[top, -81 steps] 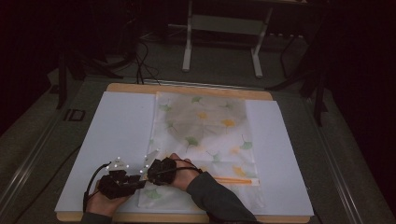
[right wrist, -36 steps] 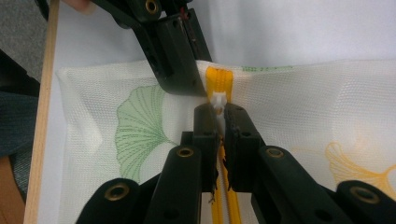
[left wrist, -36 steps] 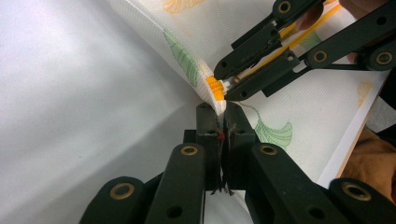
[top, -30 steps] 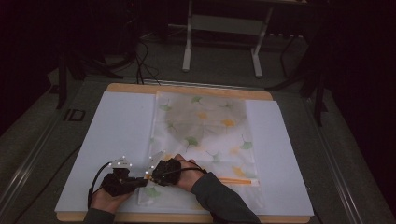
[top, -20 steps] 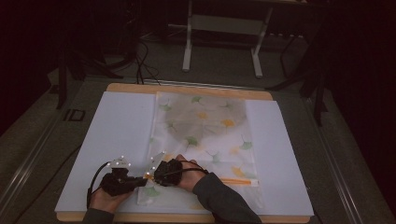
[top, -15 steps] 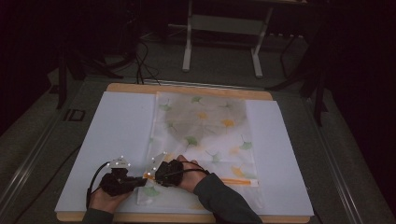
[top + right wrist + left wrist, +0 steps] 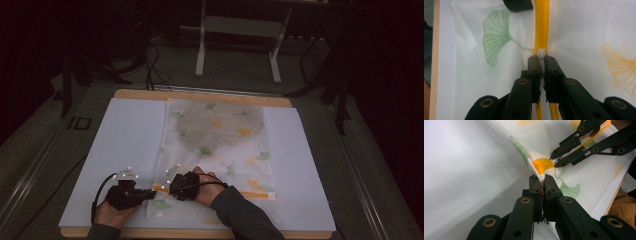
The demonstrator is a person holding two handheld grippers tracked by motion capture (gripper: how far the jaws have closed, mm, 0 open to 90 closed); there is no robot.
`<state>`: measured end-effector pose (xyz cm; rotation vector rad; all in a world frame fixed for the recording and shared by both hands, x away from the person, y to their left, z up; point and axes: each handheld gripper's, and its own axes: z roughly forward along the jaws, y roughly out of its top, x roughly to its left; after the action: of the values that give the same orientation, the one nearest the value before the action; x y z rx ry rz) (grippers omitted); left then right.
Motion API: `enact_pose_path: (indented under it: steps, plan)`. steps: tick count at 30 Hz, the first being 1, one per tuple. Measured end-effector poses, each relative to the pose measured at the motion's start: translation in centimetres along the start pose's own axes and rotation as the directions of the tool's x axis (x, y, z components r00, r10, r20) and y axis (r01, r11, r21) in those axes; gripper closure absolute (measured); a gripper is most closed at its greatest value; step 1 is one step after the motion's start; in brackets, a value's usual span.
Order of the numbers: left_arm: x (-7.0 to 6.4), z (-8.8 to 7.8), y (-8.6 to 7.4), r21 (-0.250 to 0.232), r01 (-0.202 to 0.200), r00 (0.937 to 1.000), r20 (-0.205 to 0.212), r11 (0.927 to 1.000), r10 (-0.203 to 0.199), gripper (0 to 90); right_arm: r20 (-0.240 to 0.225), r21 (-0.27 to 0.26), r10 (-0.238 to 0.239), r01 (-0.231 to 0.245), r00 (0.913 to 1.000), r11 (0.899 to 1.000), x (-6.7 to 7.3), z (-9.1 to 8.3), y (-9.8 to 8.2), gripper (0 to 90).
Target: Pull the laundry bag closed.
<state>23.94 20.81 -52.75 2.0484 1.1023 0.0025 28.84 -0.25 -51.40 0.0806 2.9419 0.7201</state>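
Holding the mesh bag (image 7: pixel 220 150) flat on the white mat (image 7: pixel 120 145), near edge. We've got the left gripper (image 7: pixel 543 178) clamped on the bag's edge fabric right by the orange zipper (image 7: pixel 541 27) end, and the right gripper (image 7: pixel 541 58) pinched shut on the white zipper pull (image 7: pixel 541 53). Pull sits close to the left end; in the high view the orange line runs well right, so nearly the whole zipper run is left.
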Motion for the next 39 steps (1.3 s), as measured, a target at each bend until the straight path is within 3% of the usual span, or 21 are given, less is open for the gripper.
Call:
enact_pose_path:
  steps: [39]
  plan:
    - [0.1,-0.2,-0.1,-0.012,0.003,1.0,-0.007,0.9999,-0.003,87.4,0.031,0.051,0.01,-0.012,0.9995,0.999,-0.1,-1.7,-2.9,84.3]
